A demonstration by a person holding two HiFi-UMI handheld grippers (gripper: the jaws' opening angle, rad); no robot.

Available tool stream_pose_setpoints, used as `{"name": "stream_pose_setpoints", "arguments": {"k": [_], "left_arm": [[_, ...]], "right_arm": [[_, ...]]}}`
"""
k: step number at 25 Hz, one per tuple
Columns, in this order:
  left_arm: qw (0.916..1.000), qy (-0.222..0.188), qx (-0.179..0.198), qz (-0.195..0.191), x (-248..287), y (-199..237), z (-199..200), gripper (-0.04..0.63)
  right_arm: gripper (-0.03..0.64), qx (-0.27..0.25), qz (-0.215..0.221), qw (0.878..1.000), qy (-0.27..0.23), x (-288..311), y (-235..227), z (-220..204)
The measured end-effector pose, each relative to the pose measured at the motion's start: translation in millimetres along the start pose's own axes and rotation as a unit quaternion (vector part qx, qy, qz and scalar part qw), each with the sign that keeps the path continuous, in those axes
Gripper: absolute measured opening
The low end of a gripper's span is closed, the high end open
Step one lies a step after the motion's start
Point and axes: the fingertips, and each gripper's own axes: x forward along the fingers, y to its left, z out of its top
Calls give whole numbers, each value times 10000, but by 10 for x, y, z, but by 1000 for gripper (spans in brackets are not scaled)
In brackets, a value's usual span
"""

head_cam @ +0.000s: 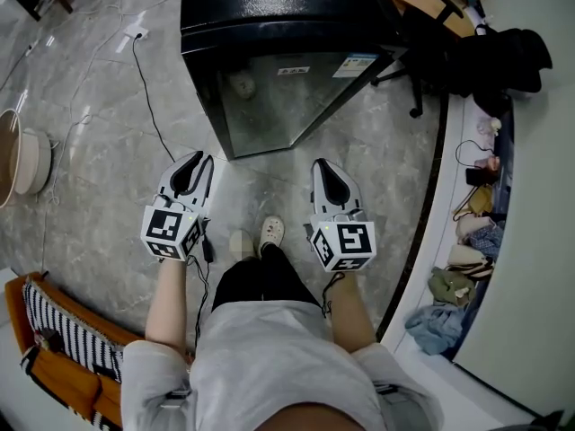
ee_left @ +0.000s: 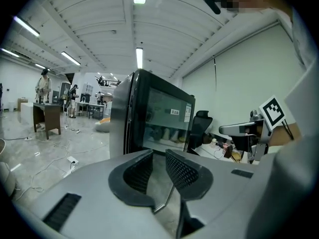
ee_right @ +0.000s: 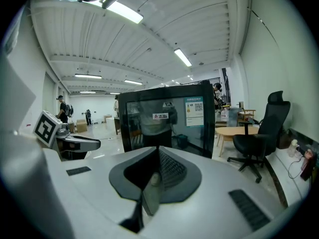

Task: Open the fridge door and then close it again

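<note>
Two grippers are held out in front of the person's body, side by side and well apart, each on a bare forearm that reaches forward from the waist. In the head view the left gripper (head_cam: 199, 161) and the right gripper (head_cam: 322, 165) both point at the fridge (head_cam: 269, 25), tipped a little below level, with their marker cubes at the rear, nearest the body. A shoe (head_cam: 271, 233) shows on the floor (head_cam: 108, 151) between them.

Seen from its own camera, the left gripper (ee_left: 158, 156) has its fingers (ee_left: 182, 171) a narrow gap apart, with nothing between them but the floor and the fridge (ee_left: 154, 118) beyond. On the right gripper (ee_right: 157, 151) the fingers (ee_right: 172, 168) are pressed together at the tips and hold nothing.

Just ahead of both grippers, untouched, the fridge (ee_right: 169, 118) stands on the floor with its glass door shut. To its right, near the wall, stands an office chair (ee_right: 261, 133).
</note>
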Motion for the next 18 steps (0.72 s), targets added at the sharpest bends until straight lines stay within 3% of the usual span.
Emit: {"name": "stream_pose_setpoints", "arguments": {"k": [1,5,11,18], "left_arm": [[10000,46,13,-36,54,49,-22,93],[9990,311,317,-101,294,282,-122,123],[9965,586,583,-151,694,563,-106,149],[9959,633,618,-200,965,688,-20,155]], "right_arm": [[25,-9,4,10000,3,10,-3,6],[25,-56,-1,10000,21,44,-34,38],[25,-87,-60,9999,95,59,-76,12],[25,-78,-91,9998,143,94,-114,-13]]}}
